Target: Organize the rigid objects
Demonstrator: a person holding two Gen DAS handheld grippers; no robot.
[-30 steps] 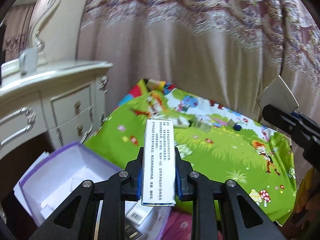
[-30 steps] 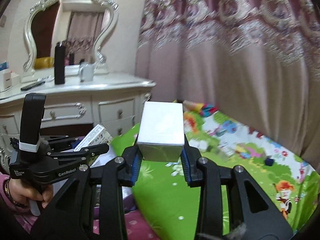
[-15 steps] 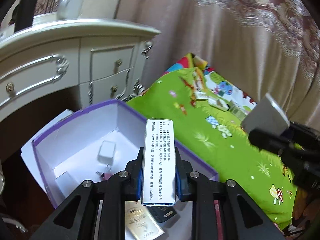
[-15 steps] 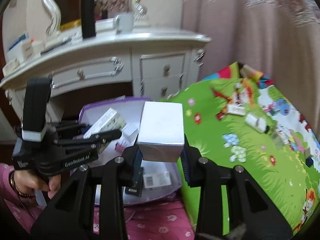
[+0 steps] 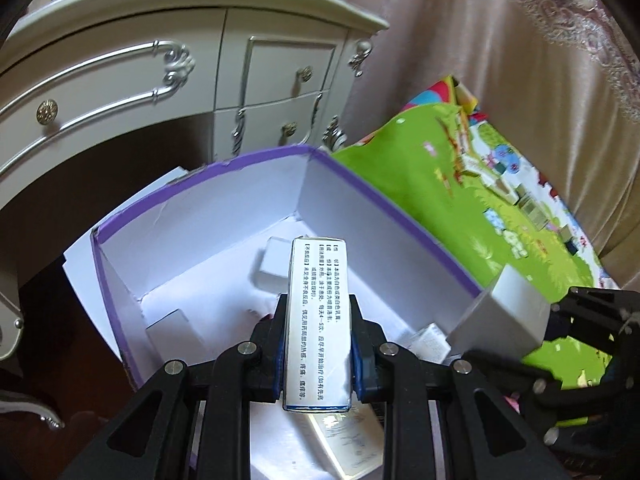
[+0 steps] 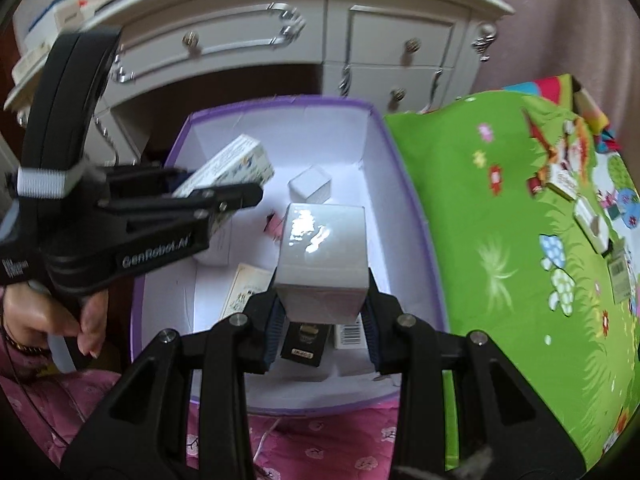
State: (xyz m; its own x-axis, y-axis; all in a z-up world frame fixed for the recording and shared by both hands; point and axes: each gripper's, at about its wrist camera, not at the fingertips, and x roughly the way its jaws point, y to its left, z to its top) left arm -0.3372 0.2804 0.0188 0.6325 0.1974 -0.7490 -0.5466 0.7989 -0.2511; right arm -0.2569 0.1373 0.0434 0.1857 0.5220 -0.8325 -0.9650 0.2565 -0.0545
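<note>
At the lower centre of the left wrist view, the left tool is clamping a narrow white carton printed with black text, above the open purple-rimmed box. In the right wrist view, the right tool is gripping a plain glossy white box at frame centre, over small packages lying inside.
</note>
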